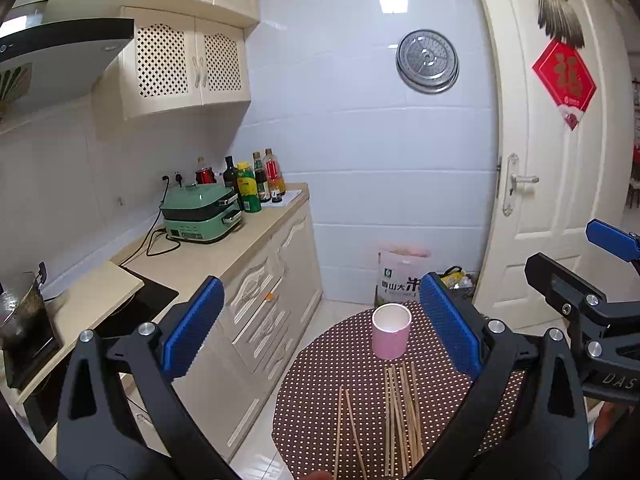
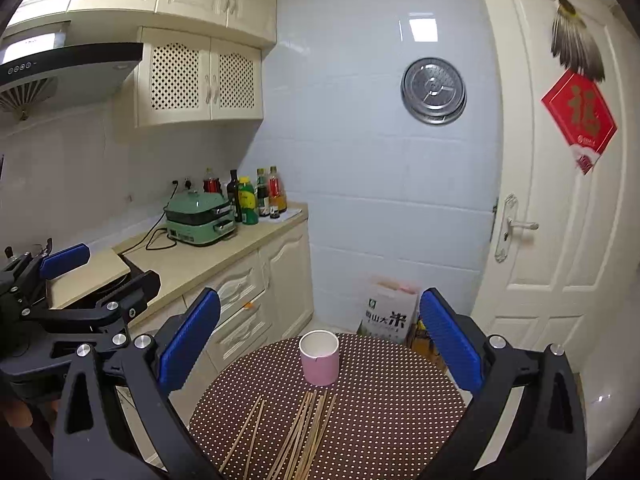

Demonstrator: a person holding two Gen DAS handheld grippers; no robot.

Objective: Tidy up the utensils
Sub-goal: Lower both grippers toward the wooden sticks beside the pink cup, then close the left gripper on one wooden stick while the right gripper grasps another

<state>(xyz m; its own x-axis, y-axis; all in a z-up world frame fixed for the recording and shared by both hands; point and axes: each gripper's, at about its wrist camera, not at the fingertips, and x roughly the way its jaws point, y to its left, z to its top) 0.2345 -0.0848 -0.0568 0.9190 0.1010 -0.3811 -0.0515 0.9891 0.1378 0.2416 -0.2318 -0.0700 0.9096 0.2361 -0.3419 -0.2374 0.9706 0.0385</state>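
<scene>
We hold the left gripper (image 1: 320, 328) and the right gripper (image 2: 320, 336) released, jaws spread wide, both above the near edge of the dotted table (image 2: 400, 420) and grasping nothing. The chopsticks (image 2: 304, 432) lie flat on the table, a tight bundle plus 2 loose ones (image 2: 248, 432) to its left. Their long axes run near to far, far tips pointing at the pink cup (image 2: 319, 357), which stands upright just beyond them. We judge the main risks to be pinching several thin sticks at once and scattering or rolling them, or knocking the light cup over while inserting.
</scene>
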